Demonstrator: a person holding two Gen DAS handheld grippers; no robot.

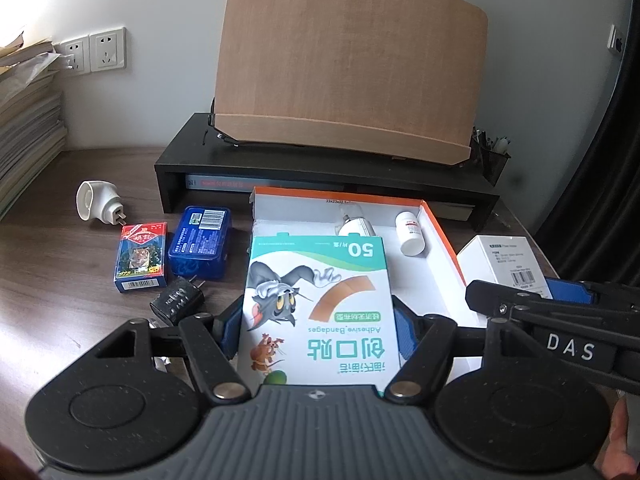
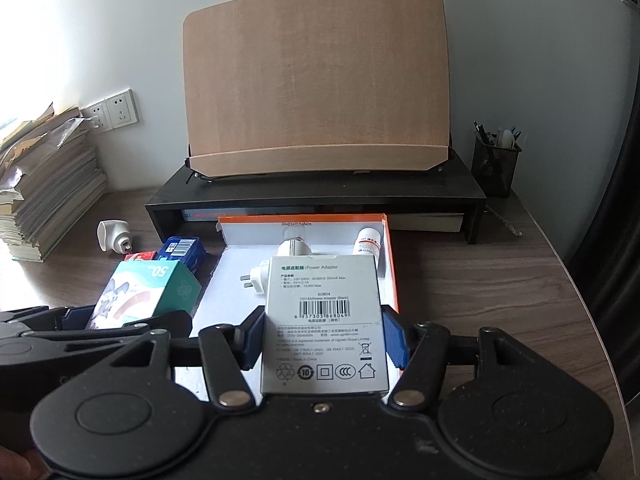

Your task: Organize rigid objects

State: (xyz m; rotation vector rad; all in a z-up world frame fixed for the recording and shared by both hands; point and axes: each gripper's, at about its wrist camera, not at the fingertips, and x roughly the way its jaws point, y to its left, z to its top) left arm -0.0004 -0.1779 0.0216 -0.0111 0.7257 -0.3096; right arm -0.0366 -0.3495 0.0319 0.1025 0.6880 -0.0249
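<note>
My left gripper (image 1: 318, 332) is shut on a teal and white adhesive bandage box (image 1: 316, 300), its blue pads pressing both sides. The box hangs over the near left edge of an orange-rimmed white tray (image 1: 436, 280). My right gripper (image 2: 324, 344) is shut on a white power adapter box (image 2: 324, 320), held above the tray's (image 2: 224, 320) near end. Inside the tray lie a white plug adapter (image 2: 272, 268) and a white pill bottle (image 2: 370, 246). Each gripper shows in the other's view: the right one (image 1: 520, 292) with its box (image 1: 504, 264), the left one (image 2: 108, 316) with its box (image 2: 140, 292).
Left of the tray on the desk lie a playing card pack (image 1: 140, 256), a blue tin (image 1: 200, 240), a black charger (image 1: 176, 300) and a white plug (image 1: 98, 202). Behind stands a black riser (image 1: 320, 160) bearing a wooden stand, a pen holder (image 2: 496, 164) to its right, stacked books (image 2: 52, 200) far left.
</note>
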